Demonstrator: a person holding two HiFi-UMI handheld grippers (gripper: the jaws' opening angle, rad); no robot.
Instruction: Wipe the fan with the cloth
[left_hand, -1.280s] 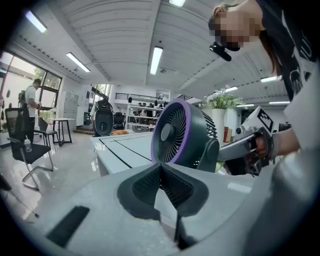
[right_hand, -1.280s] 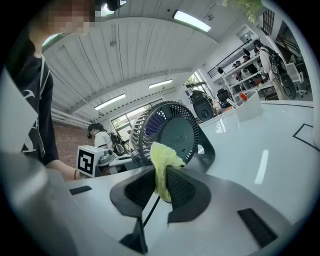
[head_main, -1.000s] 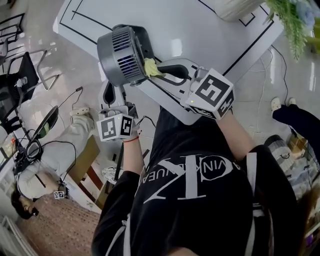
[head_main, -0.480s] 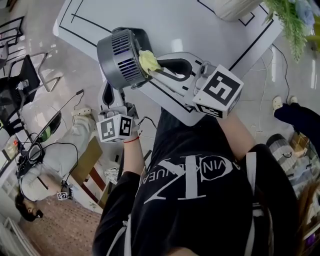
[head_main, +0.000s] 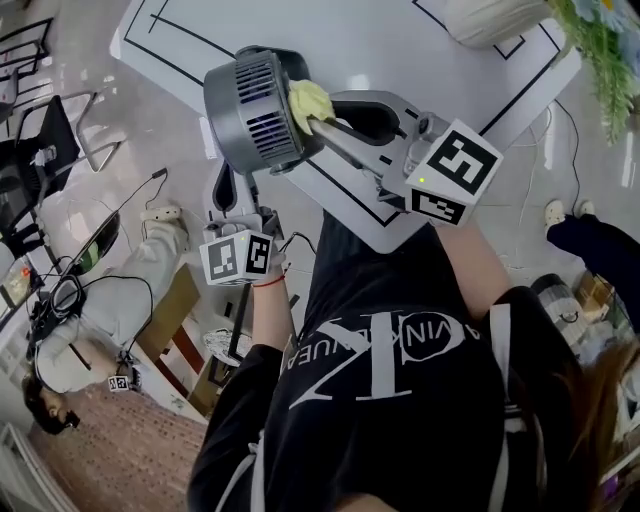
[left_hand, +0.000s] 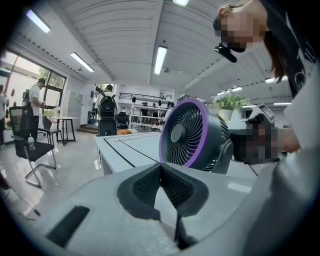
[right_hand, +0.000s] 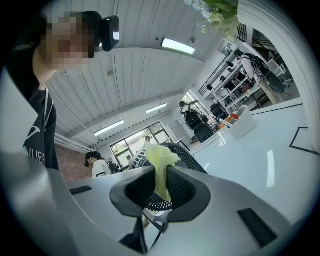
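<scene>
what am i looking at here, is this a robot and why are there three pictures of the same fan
There is no robot here. A person holds a hand tool with two fingers in each hand, and the cubes with square patterns are part of those tools.

The head view comes from a camera on the person's head, looking steeply down. The other two views come from cameras riding on each tool, looking along its fingers.

A grey fan stands at the edge of a white table marked with black lines. The right gripper is clamped on a yellow cloth and holds it against the fan's body. The left gripper is shut and empty, pointing at the fan's purple-ringed front.

The mosaic patches only hide faces.
</scene>
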